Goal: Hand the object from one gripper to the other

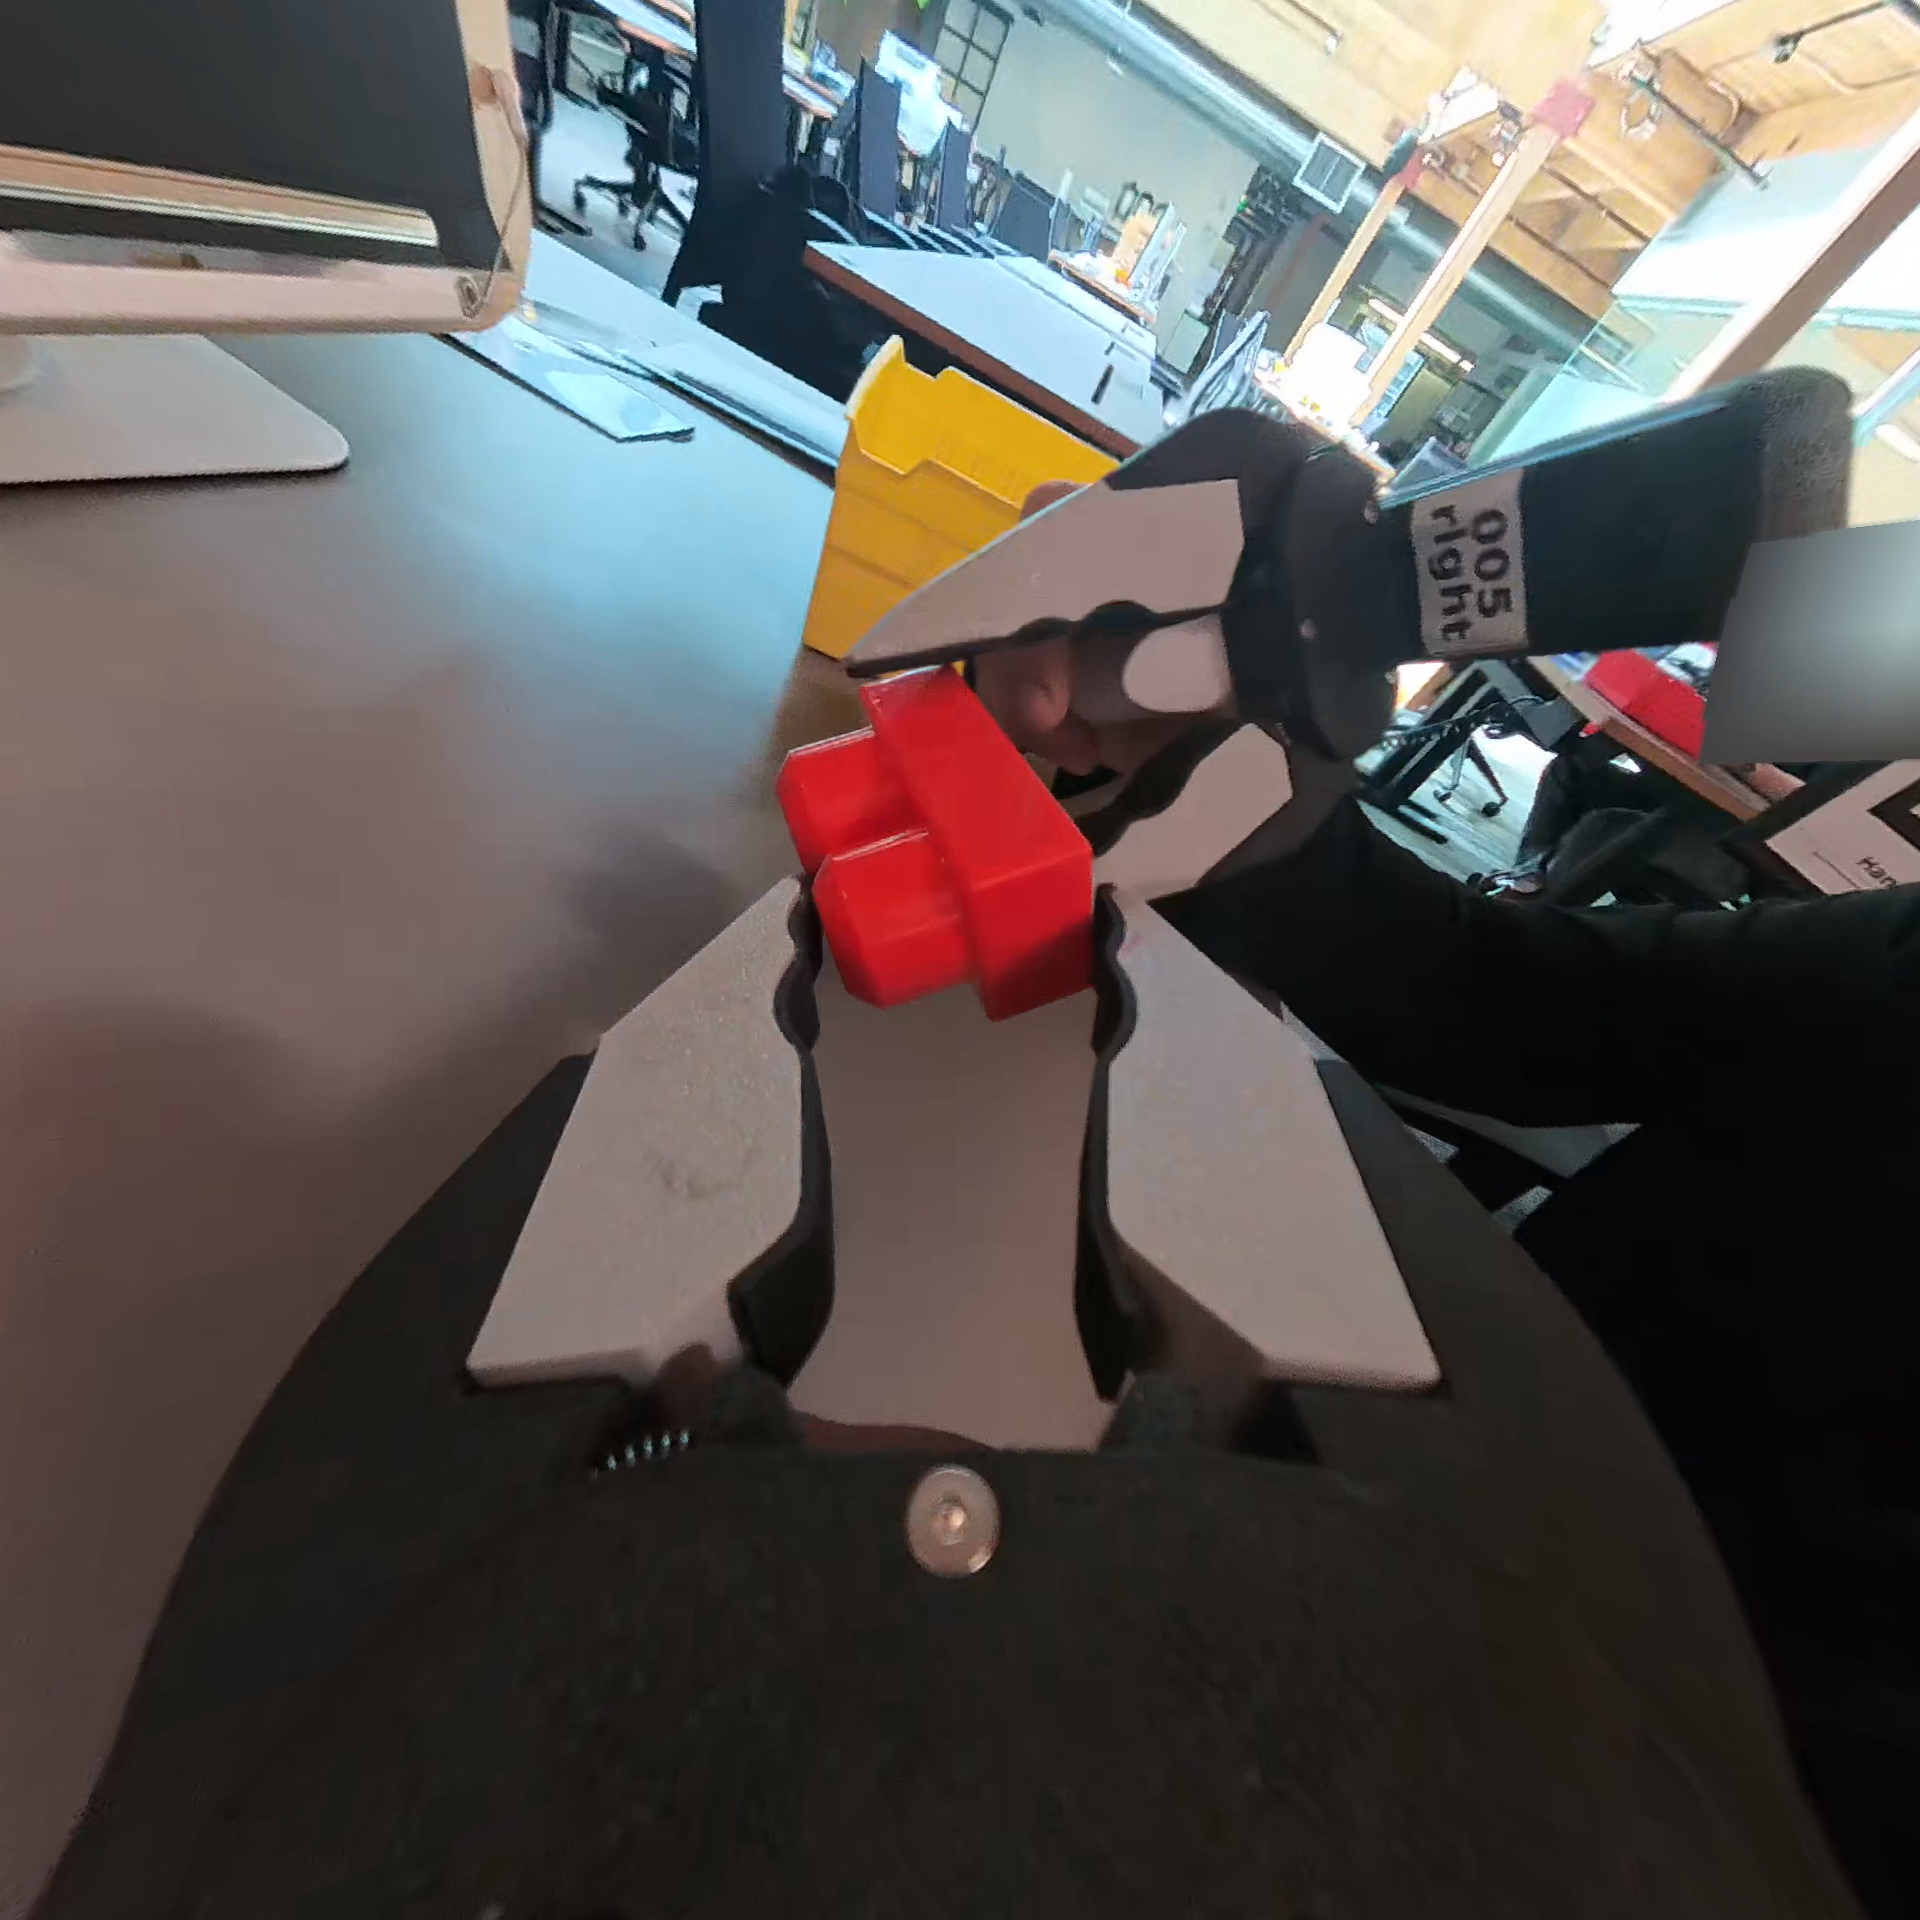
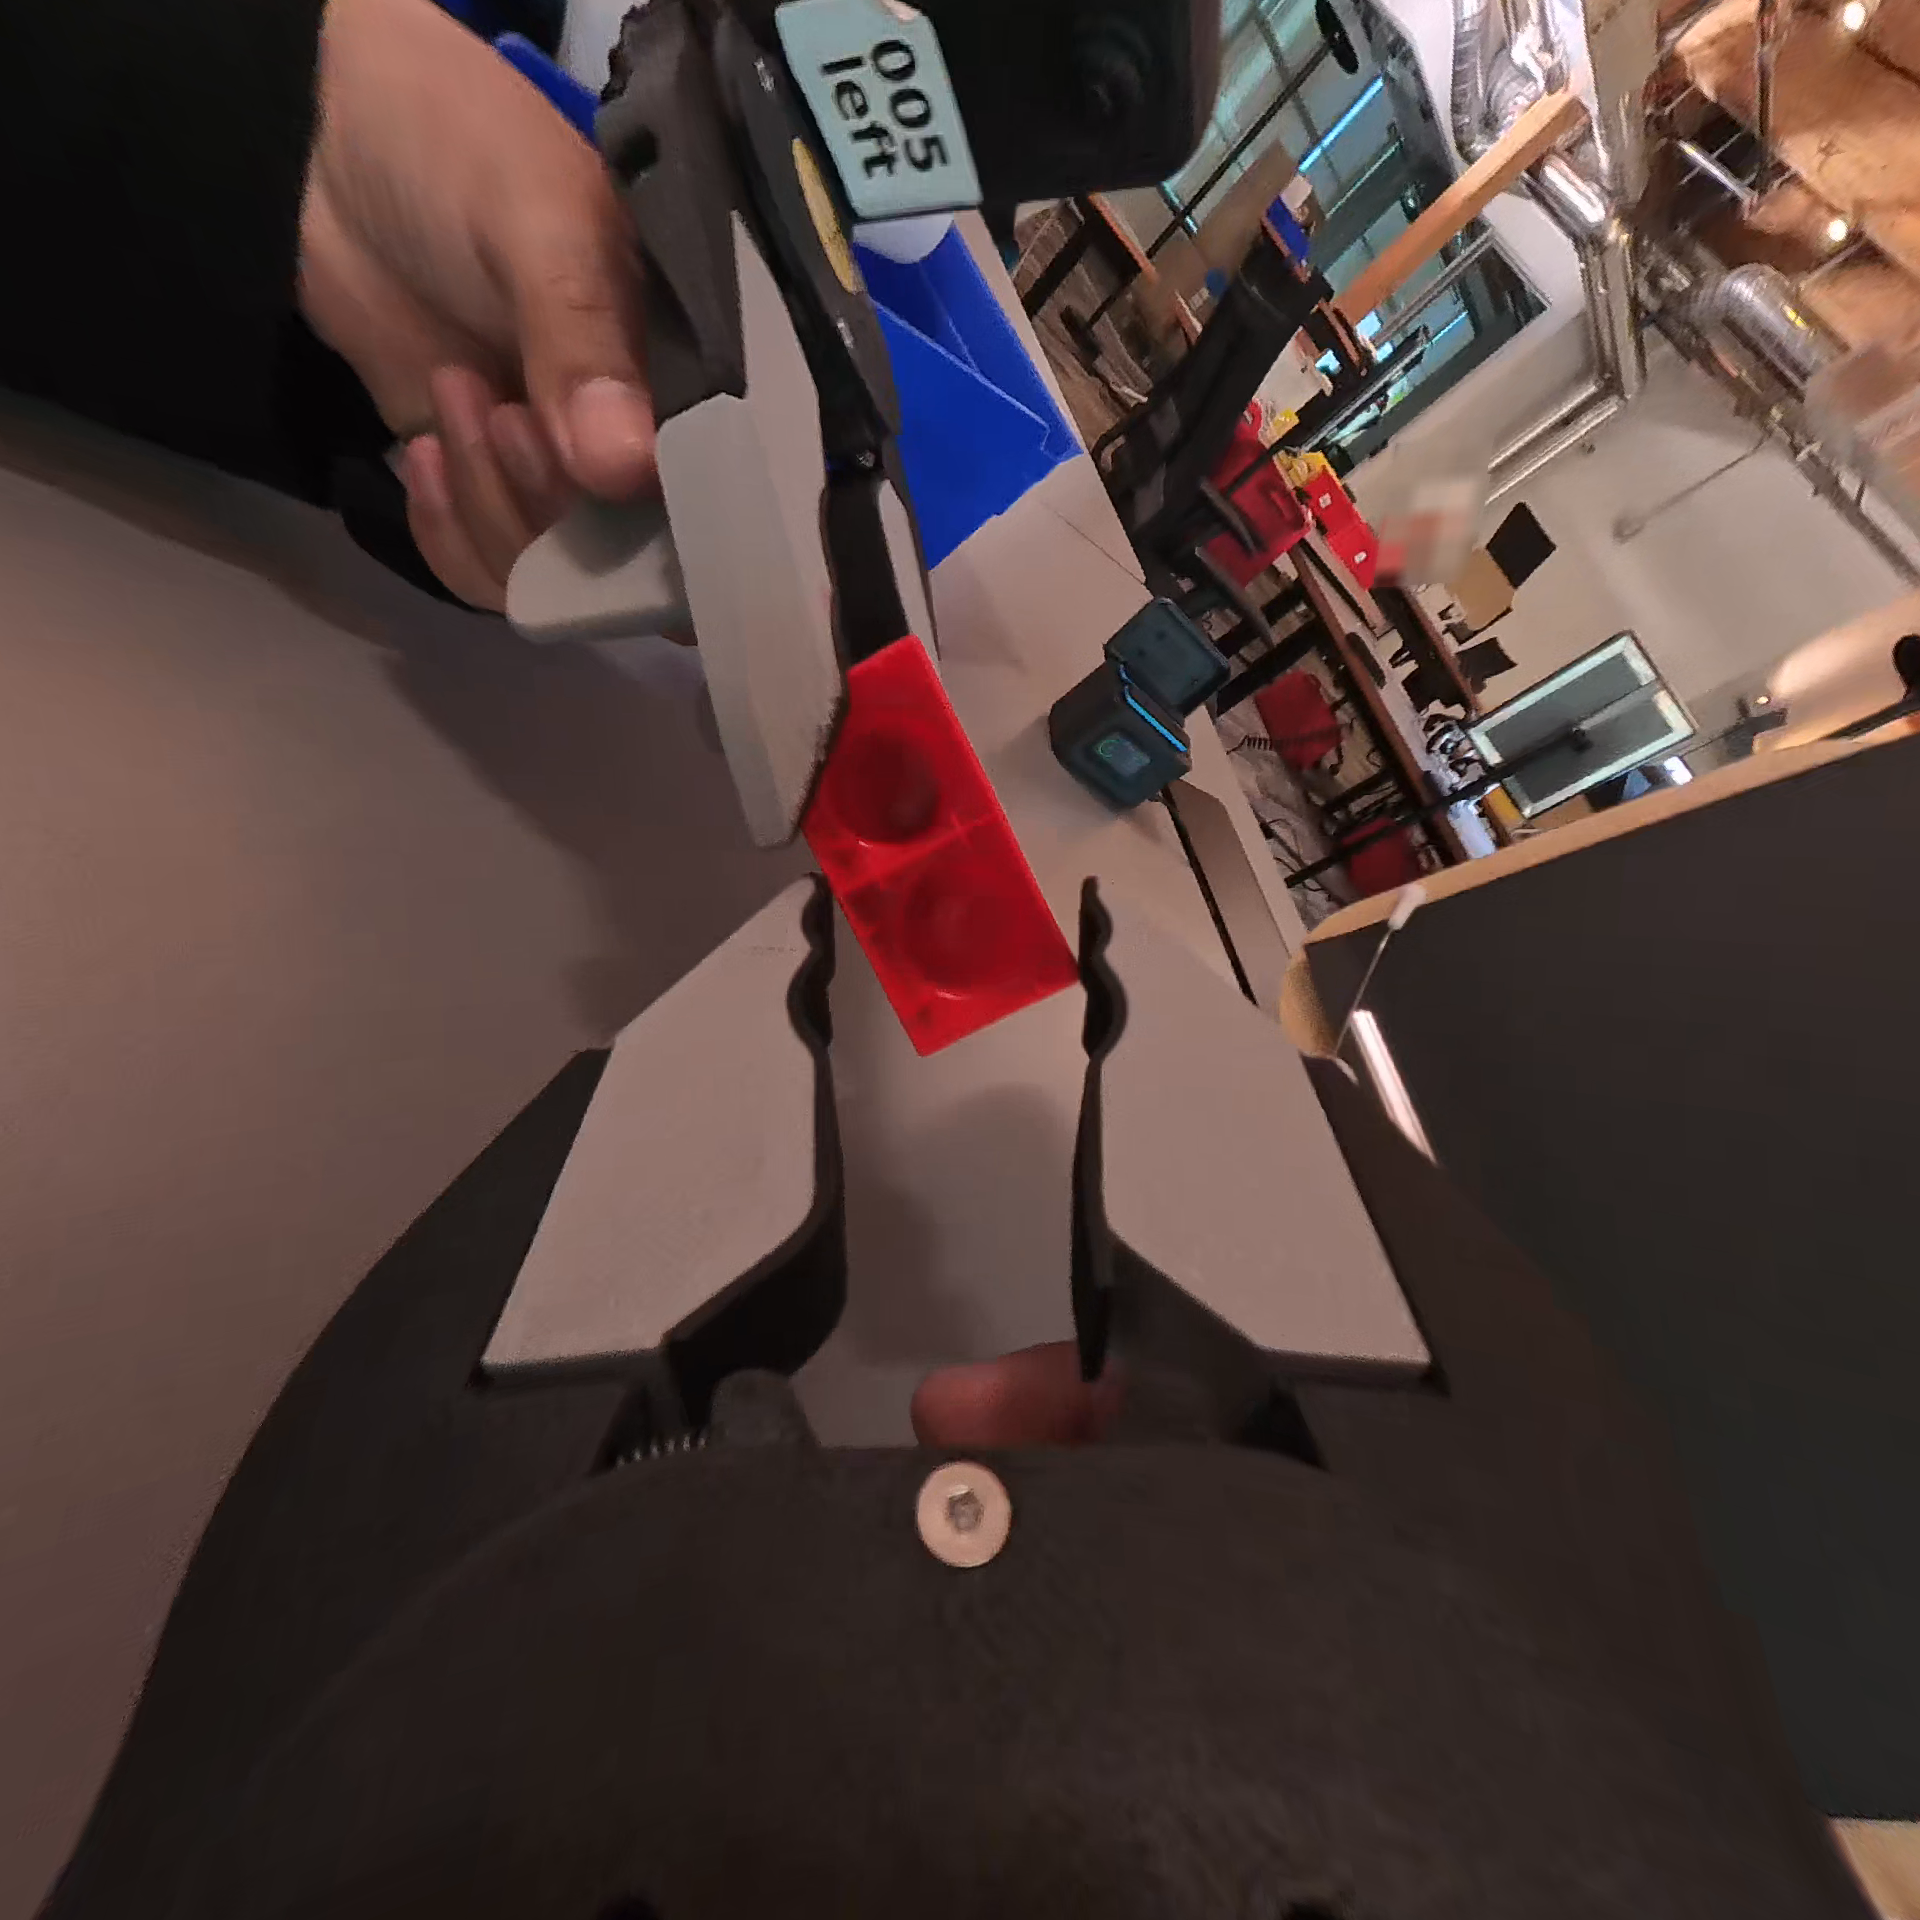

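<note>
A red two-stud brick (image 1: 966,831) is held above the grey table (image 1: 416,727). My left gripper (image 1: 951,909) is shut on it, one fingertip on a stud and the other on the brick's side. In the right wrist view the brick's hollow underside (image 2: 935,862) faces the camera. Its lower end lies between the tips of my right gripper (image 2: 951,904), which is open around it with small gaps on both sides. In the left wrist view the right gripper's upper finger (image 1: 1070,571) sits just above the brick. The left gripper's finger (image 2: 758,623) covers the brick's upper end.
A yellow bin (image 1: 935,499) stands behind the brick and a monitor foot (image 1: 156,416) at the left. In the right wrist view there is a blue bin (image 2: 956,416), a small black camera (image 2: 1132,717) and a black panel (image 2: 1610,1143) at the right. My two grippers' fingertips are within a few centimetres of each other.
</note>
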Demonstrator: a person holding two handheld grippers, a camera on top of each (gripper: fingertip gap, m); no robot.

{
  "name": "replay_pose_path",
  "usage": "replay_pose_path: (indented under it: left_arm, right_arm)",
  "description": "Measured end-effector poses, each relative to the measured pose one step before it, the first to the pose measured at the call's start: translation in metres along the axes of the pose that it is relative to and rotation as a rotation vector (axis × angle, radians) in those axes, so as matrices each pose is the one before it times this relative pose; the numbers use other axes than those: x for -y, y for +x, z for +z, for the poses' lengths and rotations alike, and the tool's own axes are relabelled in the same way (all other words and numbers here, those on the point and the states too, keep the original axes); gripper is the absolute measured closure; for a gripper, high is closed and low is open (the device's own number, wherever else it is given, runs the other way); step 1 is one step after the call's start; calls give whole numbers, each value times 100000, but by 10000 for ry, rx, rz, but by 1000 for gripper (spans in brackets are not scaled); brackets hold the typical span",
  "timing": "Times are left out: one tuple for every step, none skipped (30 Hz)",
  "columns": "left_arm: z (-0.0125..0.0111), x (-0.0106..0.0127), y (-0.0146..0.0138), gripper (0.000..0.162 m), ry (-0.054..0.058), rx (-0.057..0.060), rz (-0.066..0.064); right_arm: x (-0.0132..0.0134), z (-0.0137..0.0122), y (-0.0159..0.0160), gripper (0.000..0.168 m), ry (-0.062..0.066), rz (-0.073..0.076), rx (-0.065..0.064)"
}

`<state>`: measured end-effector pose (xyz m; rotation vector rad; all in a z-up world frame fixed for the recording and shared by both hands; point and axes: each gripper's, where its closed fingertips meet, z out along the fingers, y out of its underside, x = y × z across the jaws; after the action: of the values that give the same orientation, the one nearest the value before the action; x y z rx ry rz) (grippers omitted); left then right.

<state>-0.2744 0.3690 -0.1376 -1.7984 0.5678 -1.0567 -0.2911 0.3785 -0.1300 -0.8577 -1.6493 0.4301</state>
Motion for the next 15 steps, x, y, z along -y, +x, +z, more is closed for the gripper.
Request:
replay_pose_path:
  left_arm:
    - [32,43,-110,112,17,94,62]
    - [-125,292,-63,111,140,67,73]
    - [-210,546,-35,111,281,63,81]
    - [-264,616,88,112,308,21,214]
    - [-334,686,152,112,317,46,333]
    - [-340,668,51,111,287,173,437]
    - [-286,518,-252,108,192,411,543]
    - [-172,308,-498,108,67,607,734]
    - [-47,84,-836,107,-63,878,943]
    - [73,-114,-800,105,-175,931,1105]
    - [188,-191,-212,102,-182,638,1168]
    - [240,-106,177,100,-100,448,1130]
    - [261,-38,159,99,-75,470,1083]
    - [256,-172,2,99,-191,537,1105]
    - [222,-173,40,97,-210,489,1138]
  right_arm:
    - [-71,66,28,126,-119,-155,-81]
    - [11,53,228,127,-3,148,-78]
    - [80,-9,405,128,92,372,-72]
    - [79,-97,486,130,122,515,-12]
    - [95,-182,855,132,179,767,-126]
    - [232,-284,1060,135,286,951,-141]
    - [350,-328,871,137,363,1153,57]
    - [339,-253,488,136,341,1340,361]
    - [302,-177,185,136,299,1392,541]
    - [281,-112,19,136,289,1291,566]
    - [248,-68,-43,136,277,1143,518]
    - [76,-7,-92,136,167,1045,493]
    - [-48,59,42,136,108,958,368]
    - [-161,86,128,136,57,970,331]
    - [-212,114,132,136,28,981,365]
